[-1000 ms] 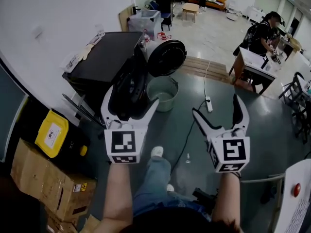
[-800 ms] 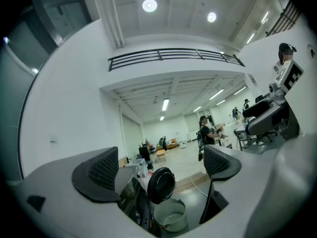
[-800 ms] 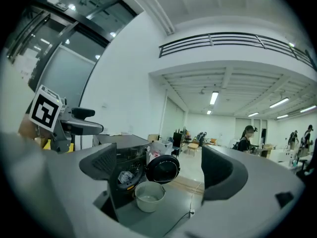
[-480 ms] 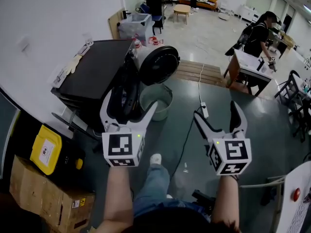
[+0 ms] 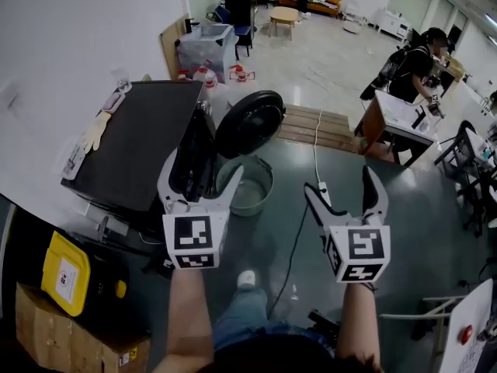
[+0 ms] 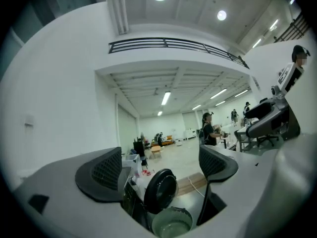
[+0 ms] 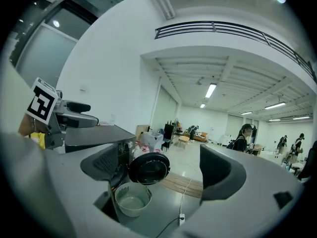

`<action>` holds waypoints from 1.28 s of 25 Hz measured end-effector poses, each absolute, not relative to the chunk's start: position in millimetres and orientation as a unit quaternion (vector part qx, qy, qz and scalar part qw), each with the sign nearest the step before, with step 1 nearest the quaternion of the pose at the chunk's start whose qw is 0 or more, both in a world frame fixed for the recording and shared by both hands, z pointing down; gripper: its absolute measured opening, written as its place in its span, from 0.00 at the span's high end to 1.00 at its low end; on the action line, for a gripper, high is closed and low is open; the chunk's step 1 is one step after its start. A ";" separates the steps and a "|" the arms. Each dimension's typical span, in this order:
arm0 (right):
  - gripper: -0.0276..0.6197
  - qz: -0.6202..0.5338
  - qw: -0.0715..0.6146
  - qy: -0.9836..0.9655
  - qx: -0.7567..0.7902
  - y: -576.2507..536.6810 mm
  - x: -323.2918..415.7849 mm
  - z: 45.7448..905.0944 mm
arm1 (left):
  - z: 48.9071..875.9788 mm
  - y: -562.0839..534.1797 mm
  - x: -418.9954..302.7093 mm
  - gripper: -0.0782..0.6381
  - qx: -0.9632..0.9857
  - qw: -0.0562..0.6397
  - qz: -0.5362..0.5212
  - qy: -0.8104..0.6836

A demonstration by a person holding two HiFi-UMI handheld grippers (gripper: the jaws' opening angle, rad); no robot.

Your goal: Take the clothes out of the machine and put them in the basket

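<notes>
Machine [image 5: 147, 142] door [image 5: 250, 123] open, basket [image 5: 247, 185] empty beneath it; no clothes moved yet. Left gripper [image 5: 203, 169] and right gripper [image 5: 339, 183]: fingers apart, just narrowed slightly, nothing between.

Reference landmark: the wooden pallet [image 5: 342, 127], lying flat on the floor.

- White power strip [image 5: 322, 187]: on the floor just in front of the pallet, on the camera side. Its white cable [image 5: 316, 134] runs across the pallet.
- White desk [image 5: 402, 113]: just right of the pallet. A person [image 5: 405, 62] in dark clothing stands at its far side.
- Clear storage bin [image 5: 203, 47]: beyond the pallet, to its left.
- Small wooden table [image 5: 285, 14]: well beyond the pallet, at the far end of the room.
- Yellow container [image 5: 65, 273] and cardboard box [image 5: 74, 339]: well apart from the pallet, far left and nearest the camera, side by side.
- White panel with a red button [image 5: 466, 334]: well apart from the pallet, near right.
</notes>
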State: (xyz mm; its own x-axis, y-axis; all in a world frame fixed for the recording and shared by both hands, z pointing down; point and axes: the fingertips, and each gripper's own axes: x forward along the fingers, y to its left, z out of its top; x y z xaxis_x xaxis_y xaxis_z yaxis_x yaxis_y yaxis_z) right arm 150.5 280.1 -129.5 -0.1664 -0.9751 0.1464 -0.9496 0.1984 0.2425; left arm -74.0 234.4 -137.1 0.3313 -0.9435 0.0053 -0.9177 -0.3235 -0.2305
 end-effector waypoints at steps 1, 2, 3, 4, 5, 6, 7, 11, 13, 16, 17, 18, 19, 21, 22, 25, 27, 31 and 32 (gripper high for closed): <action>0.16 -0.050 0.138 -0.762 0.630 263.7 146.9 -129.6 | -135.9 217.1 -75.4 0.22 -0.814 0.084 -0.067 0.570; 0.17 -0.054 0.140 -0.762 0.629 247.6 143.0 -129.6 | -134.2 200.0 -76.8 0.22 -0.818 0.074 -0.066 0.567; 0.16 -0.058 0.142 -0.763 0.629 232.0 139.0 -129.3 | -132.1 183.5 -78.1 0.22 -0.821 0.066 -0.066 0.563; 0.16 -0.058 0.141 -0.763 0.628 217.2 135.1 -128.6 | -129.5 168.1 -79.2 0.22 -0.824 0.059 -0.066 0.559; 0.17 -0.055 0.138 -0.764 0.628 203.1 131.8 -127.4 | -126.9 154.1 -79.7 0.22 -0.828 0.055 -0.068 0.554; 0.17 -0.050 0.134 -0.765 0.628 189.8 128.8 -125.7 | -124.4 141.6 -79.5 0.22 -0.831 0.055 -0.071 0.549; 0.17 -0.042 0.131 -0.766 0.628 177.6 126.0 -122.9 | -121.9 130.8 -78.9 0.22 -0.834 0.058 -0.076 0.543; 0.16 -0.001 0.133 -0.769 0.625 140.8 116.0 -99.9 | -106.1 97.4 -76.7 0.22 -0.848 0.064 -0.092 0.518; 0.16 0.015 0.138 -0.770 0.622 129.0 111.3 -87.7 | -96.7 83.6 -78.3 0.22 -0.851 0.055 -0.097 0.514; 0.17 0.034 0.146 -0.771 0.619 118.5 105.2 -73.9 | -87.9 72.7 -82.6 0.22 -0.854 0.044 -0.093 0.509; 0.17 0.040 0.147 -0.771 0.619 115.5 103.8 -70.7 | -86.5 70.5 -83.6 0.22 -0.857 0.042 -0.087 0.507; 0.17 0.044 0.147 -0.771 0.618 112.3 102.5 -67.9 | -84.9 68.0 -84.3 0.22 -0.858 0.041 -0.084 0.505; 0.17 0.048 0.147 -0.772 0.617 109.1 101.4 -65.2 | -82.6 65.2 -84.6 0.22 -0.858 0.041 -0.085 0.505; 0.17 0.054 0.151 -0.774 0.612 103.4 99.6 -58.5 | -76.1 59.4 -84.0 0.22 -0.855 0.048 -0.098 0.507; 0.17 0.056 0.155 -0.775 0.610 101.3 99.1 -54.5 | -72.5 57.1 -83.5 0.22 -0.854 0.051 -0.105 0.507; 0.17 0.063 0.167 -0.779 0.601 95.3 98.5 -42.6 | -60.9 50.9 -82.9 0.22 -0.851 0.045 -0.115 0.510; 0.17 0.065 0.174 -0.781 0.596 89.5 101.2 -36.9 | -52.7 45.4 -81.7 0.22 -0.848 0.030 -0.120 0.515; 0.16 0.070 0.176 -0.785 0.590 70.8 109.5 -30.3 | -43.6 28.6 -77.8 0.22 -0.841 0.009 -0.121 0.527; 0.17 0.072 0.175 -0.787 0.588 65.6 111.3 -28.9 | -42.4 23.8 -76.6 0.22 -0.839 0.008 -0.123 0.529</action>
